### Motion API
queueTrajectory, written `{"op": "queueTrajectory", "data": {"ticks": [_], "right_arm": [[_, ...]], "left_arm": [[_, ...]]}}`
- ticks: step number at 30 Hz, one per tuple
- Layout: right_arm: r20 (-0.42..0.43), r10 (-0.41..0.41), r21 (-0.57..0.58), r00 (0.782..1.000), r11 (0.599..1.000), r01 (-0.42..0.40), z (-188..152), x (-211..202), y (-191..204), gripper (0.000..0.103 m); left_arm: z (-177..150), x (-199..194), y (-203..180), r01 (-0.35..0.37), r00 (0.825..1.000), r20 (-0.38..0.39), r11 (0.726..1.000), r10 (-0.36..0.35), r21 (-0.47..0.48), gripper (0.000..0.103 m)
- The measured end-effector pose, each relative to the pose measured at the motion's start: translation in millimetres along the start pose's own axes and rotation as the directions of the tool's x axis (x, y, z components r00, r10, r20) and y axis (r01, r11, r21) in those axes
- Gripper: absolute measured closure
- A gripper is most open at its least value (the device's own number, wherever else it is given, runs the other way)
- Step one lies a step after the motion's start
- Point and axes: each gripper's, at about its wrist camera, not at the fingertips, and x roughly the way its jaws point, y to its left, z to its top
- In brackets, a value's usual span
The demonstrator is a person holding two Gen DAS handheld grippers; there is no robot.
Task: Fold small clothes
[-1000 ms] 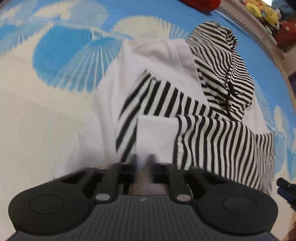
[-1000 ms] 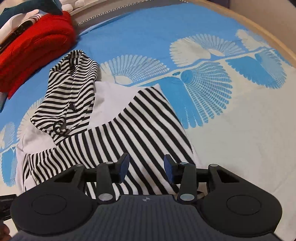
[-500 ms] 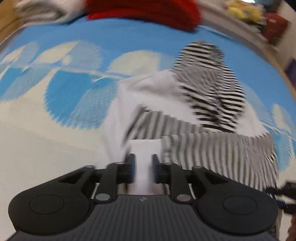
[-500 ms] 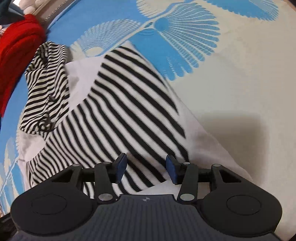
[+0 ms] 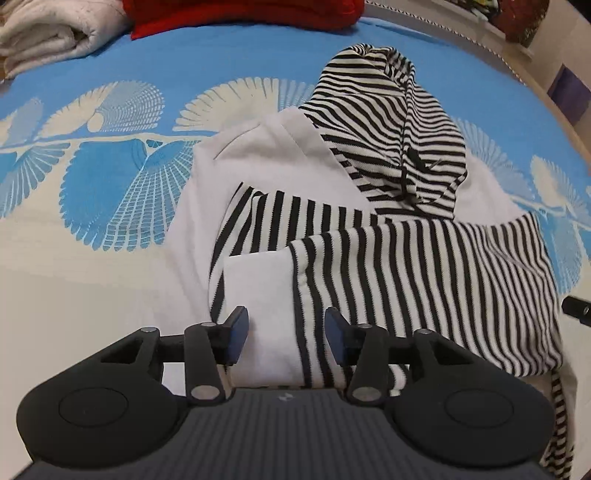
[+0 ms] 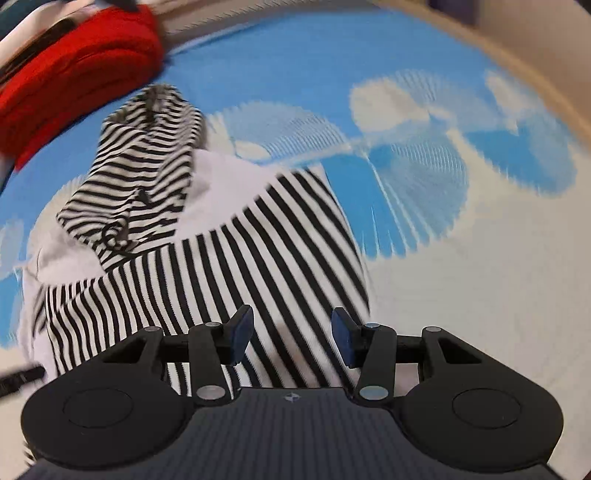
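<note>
A small white hoodie (image 5: 258, 155) with black-and-white striped hood (image 5: 391, 122) and sleeves lies on the blue-and-cream patterned bedspread (image 5: 110, 177). Both striped sleeves (image 5: 424, 273) are folded across its front, and a white cuff (image 5: 258, 288) lies between my left fingers. My left gripper (image 5: 286, 334) is open just above that cuff, holding nothing. My right gripper (image 6: 291, 338) is open over the striped sleeve (image 6: 258, 258), holding nothing. The hood also shows in the right wrist view (image 6: 147, 158).
A red folded garment (image 5: 240, 14) and a folded white towel (image 5: 48, 33) lie at the far edge of the bed. The red garment also shows in the right wrist view (image 6: 74, 74). The bed's wooden rim (image 6: 535, 74) runs along the right. The other gripper's tip (image 5: 576, 310) shows at the right edge.
My left gripper was shut on the white cuff; it has opened and let it go. My right gripper stayed open and swung back, with the view now blurred.
</note>
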Motion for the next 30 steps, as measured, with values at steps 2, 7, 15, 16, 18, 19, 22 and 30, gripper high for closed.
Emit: {"op": "queueTrajectory", "data": {"ticks": [2,7,15,16,18,19,22,30], "right_arm": [[0.009,-0.007,-0.051,1.000,0.999,0.007,-0.7,-3.0,4.0,0.053],[-0.005,0.009,-0.066,1.000,0.998,-0.009,-1.6,-6.5,4.3,0.053],[0.022,-0.001,-0.102,1.000,0.995,0.003,-1.8,-17.0,-1.5,0.052],[0.025,-0.004,-0.106,1.000,0.994,0.006,-1.6,-17.4,-2.3,0.052],[0.029,-0.010,-0.115,1.000,0.993,0.014,-1.5,-17.9,-4.5,0.051],[0.029,-0.012,-0.118,0.999,0.993,0.016,-1.5,-18.4,-5.4,0.051],[0.025,-0.002,-0.119,1.000,0.993,0.005,-1.5,-20.2,-8.8,0.051],[0.016,0.007,-0.125,1.000,0.992,-0.005,-3.8,-24.9,-18.9,0.051]], "left_arm": [[1.9,-4.7,-2.8,-0.003,1.000,0.017,1.000,0.003,-0.006,0.053],[5.8,-11.8,-15.3,-0.042,0.996,0.083,0.999,0.041,0.011,0.053],[6.7,-13.5,-29.7,-0.027,0.991,0.133,1.000,0.025,0.006,0.046],[7.1,-14.5,-32.0,-0.028,0.989,0.145,1.000,0.027,0.007,0.042],[7.9,-18.2,-36.3,-0.036,0.983,0.183,0.999,0.034,0.008,0.038],[8.2,-20.8,-38.2,-0.040,0.978,0.205,0.999,0.037,0.009,0.036],[6.9,-27.3,-45.2,-0.059,0.954,0.293,0.998,0.055,0.006,0.036],[13.3,-29.9,-45.6,-0.102,0.919,0.379,0.994,0.112,-0.048,0.036]]}}
